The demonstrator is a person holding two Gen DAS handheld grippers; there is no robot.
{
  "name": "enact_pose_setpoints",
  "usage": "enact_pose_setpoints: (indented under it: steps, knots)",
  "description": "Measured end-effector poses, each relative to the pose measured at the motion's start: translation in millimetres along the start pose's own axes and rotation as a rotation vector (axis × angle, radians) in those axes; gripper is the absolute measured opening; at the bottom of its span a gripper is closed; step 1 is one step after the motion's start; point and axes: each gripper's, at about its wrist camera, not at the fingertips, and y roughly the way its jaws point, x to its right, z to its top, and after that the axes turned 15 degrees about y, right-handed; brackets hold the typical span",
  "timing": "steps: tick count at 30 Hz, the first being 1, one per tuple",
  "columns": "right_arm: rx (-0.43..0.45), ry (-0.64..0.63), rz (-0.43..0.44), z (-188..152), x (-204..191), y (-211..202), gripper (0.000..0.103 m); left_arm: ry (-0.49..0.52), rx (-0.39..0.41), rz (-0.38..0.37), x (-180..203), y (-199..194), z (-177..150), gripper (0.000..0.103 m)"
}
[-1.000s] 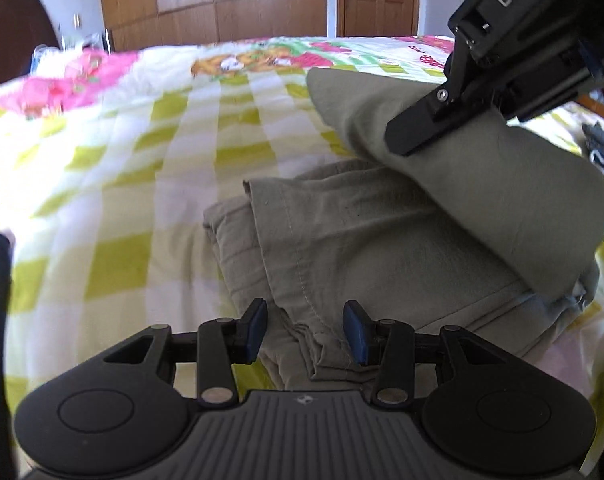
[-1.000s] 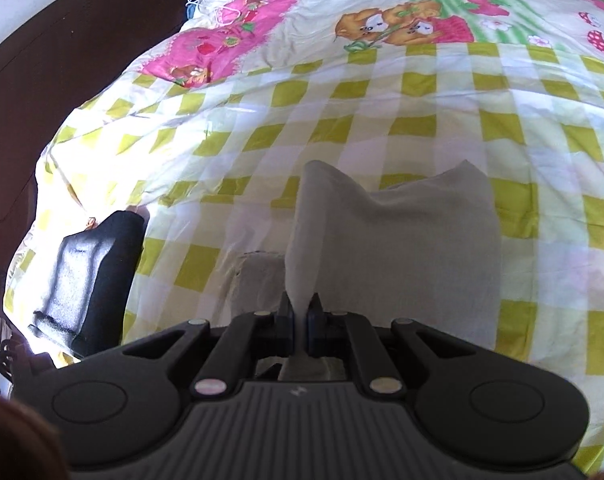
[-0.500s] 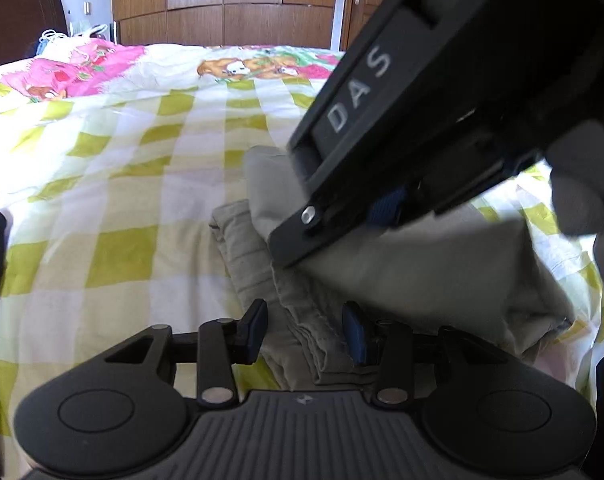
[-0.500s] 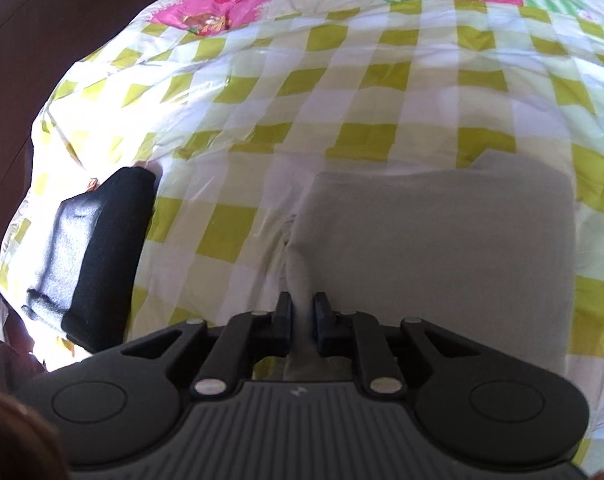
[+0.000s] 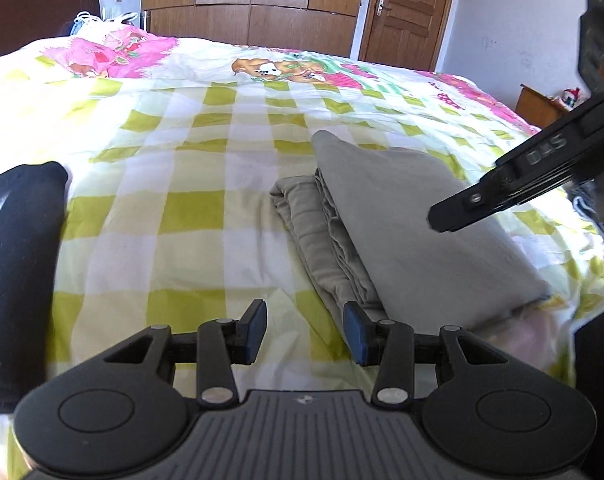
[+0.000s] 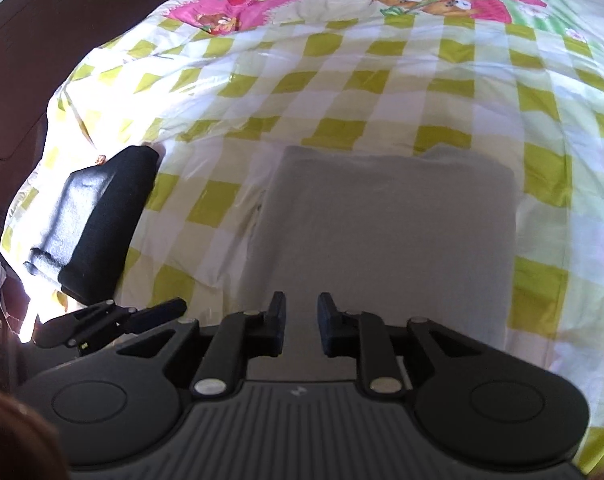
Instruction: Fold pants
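The grey-green pants (image 5: 402, 216) lie folded into a flat stack on the checked bedspread (image 5: 205, 160). In the right wrist view they show as a smooth rectangle (image 6: 390, 232). My left gripper (image 5: 305, 332) is open and empty, just off the stack's near left edge. My right gripper (image 6: 300, 324) is open and empty, hovering above the stack's near edge. The right gripper's body also shows in the left wrist view (image 5: 538, 176), above the stack's right side.
A folded black garment (image 6: 97, 220) lies on the bed to the left of the pants; it also shows in the left wrist view (image 5: 17, 264). Wooden wardrobes (image 5: 253, 4) and a door (image 5: 406, 12) stand beyond the bed. A dark headboard (image 6: 41, 40) lies at left.
My right gripper let go of the pants' top layer, which now lies flat on the stack, and drew back upward. My left gripper pulled back and left from the stack.
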Motion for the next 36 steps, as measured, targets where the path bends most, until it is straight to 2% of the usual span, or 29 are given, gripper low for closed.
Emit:
enact_pose_setpoints:
  steps: [5,9,11,14,15,16,17,20,24,28,31,36]
  knots:
    - [0.03,0.004,0.014,16,-3,8,0.023,-0.04,0.049,-0.058,1,-16,10,0.055]
    - [0.057,-0.033,0.03,36,-27,25,0.031,-0.024,0.066,-0.075,8,3,24,0.055]
    - [0.059,-0.062,-0.007,40,-40,40,0.031,0.01,0.064,-0.061,14,14,27,0.055]
    - [0.074,-0.138,-0.129,38,-52,61,0.028,0.054,0.035,-0.042,22,31,28,0.055]
    - [0.074,-0.141,-0.159,37,-50,65,0.018,0.06,0.028,-0.048,22,33,28,0.055]
    - [0.07,-0.129,-0.157,37,-47,65,0.009,0.058,0.028,-0.058,21,34,28,0.055]
    - [0.064,-0.105,-0.143,38,-42,62,0.005,0.051,0.032,-0.067,20,34,28,0.055]
    - [0.093,-0.066,-0.11,39,-32,43,0.004,0.014,0.051,-0.111,10,34,29,0.056]
    - [0.111,-0.05,-0.055,40,-35,24,0.004,0.001,0.036,-0.109,6,42,28,0.057]
    - [0.122,-0.143,-0.033,31,-62,23,0.004,0.017,-0.006,-0.119,12,51,27,0.057]
    - [0.112,-0.178,-0.022,27,-73,30,0.004,0.011,-0.008,-0.122,11,51,25,0.057]
    - [0.102,-0.28,-0.033,22,-86,52,0.004,0.039,-0.018,-0.087,16,44,24,0.057]
